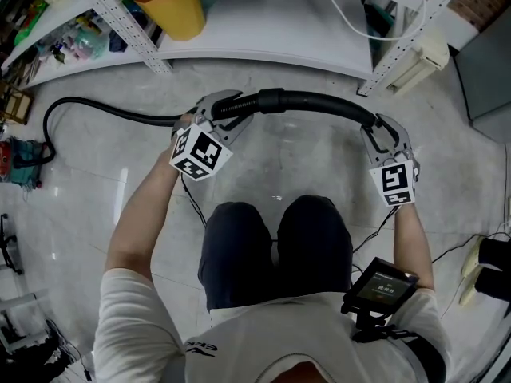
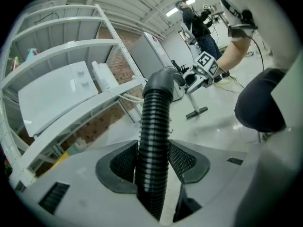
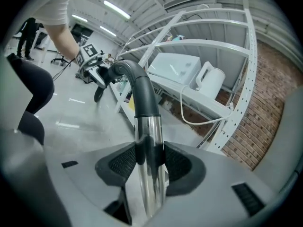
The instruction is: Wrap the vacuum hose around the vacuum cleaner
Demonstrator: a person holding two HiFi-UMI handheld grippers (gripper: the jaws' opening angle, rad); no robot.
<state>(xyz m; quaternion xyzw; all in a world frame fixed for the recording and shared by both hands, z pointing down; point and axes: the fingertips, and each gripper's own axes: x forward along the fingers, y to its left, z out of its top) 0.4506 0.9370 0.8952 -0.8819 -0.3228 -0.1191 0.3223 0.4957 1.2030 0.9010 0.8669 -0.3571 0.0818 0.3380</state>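
While your left hand-held gripper (image 2: 152, 160) is clamping its two mesh pads against the sides of the ribbed black vacuum hose (image 2: 154, 126), your right hand-held gripper (image 3: 149, 160) is gripping the chrome tube (image 3: 150, 131) at the other end of the same line, its pads pressing on the metal from both sides. You are holding the two grippers well apart at about the same height in front of your knees, each pointing forward and a little downward. Between them the bent black handle (image 1: 319, 100) is arching from a smooth cuff (image 1: 271, 100) just beside the left gripper over to the right gripper, so this stretch is hanging clear of the floor (image 1: 96, 198). Beyond your left gripper the hose is trailing away to your left, sagging toward the pale, glossy floor, then curling round in a loop near the picture's left edge, where it is running into dark clutter that you cannot make out from here. Ahead of you a white shelving rack (image 1: 263, 6) is standing, with a yellow bin (image 1: 172, 6) sitting on its lower level and a white cable (image 1: 351, 18) dangling across it. On that rack a white jug (image 3: 210, 84) is showing in the right gripper view.
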